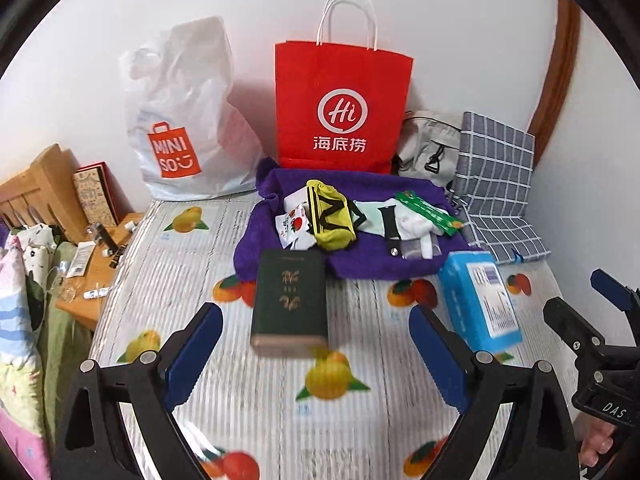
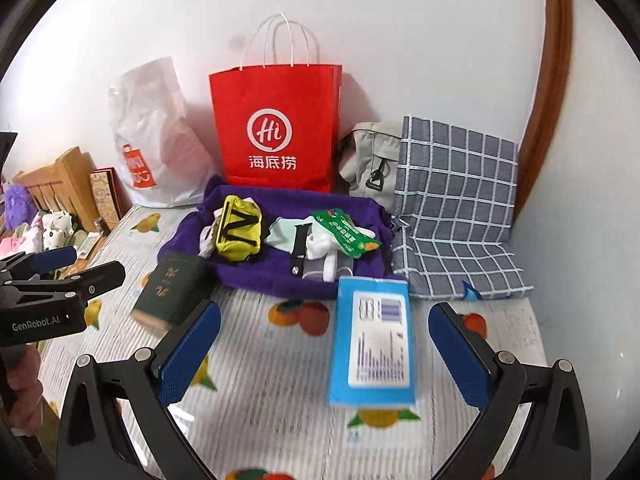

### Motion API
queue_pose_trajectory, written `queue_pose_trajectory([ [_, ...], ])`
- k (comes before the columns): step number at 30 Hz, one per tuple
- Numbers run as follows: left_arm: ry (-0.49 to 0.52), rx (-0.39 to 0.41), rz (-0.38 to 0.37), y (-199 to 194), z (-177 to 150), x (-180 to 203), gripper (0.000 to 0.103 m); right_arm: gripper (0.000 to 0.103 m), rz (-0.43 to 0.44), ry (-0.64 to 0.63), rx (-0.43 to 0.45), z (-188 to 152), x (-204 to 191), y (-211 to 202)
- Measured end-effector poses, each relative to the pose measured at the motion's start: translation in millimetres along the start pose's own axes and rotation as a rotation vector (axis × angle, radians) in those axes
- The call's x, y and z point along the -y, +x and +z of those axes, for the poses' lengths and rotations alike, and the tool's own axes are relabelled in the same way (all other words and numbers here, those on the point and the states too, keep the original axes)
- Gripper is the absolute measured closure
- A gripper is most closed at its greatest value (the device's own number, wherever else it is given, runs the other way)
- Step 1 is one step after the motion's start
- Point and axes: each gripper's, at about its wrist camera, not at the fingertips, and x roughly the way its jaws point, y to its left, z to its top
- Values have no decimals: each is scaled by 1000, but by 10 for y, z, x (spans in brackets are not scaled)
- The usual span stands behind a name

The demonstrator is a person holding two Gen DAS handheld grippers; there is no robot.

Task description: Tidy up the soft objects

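Left wrist view: left gripper (image 1: 316, 346) spread wide, empty, over a green book (image 1: 289, 302); socks (image 1: 298, 226) and pouch (image 1: 330, 216) heaped on a purple towel (image 1: 360, 256) beyond. Right wrist view: right gripper (image 2: 324, 354) spread, empty, above a blue box (image 2: 372, 340). Heap still loose; sorting looks unfinished.
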Motion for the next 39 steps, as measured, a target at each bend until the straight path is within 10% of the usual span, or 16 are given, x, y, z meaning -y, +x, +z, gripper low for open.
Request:
queue_pose_trajectory([
  [19,11,107,15,-1007,-836,253,8,1,10,56,8,-831,43,-907],
  [39,16,121,20,-1129,-1137,335,8,1,-19,114,-22,-1187,221,-1056],
])
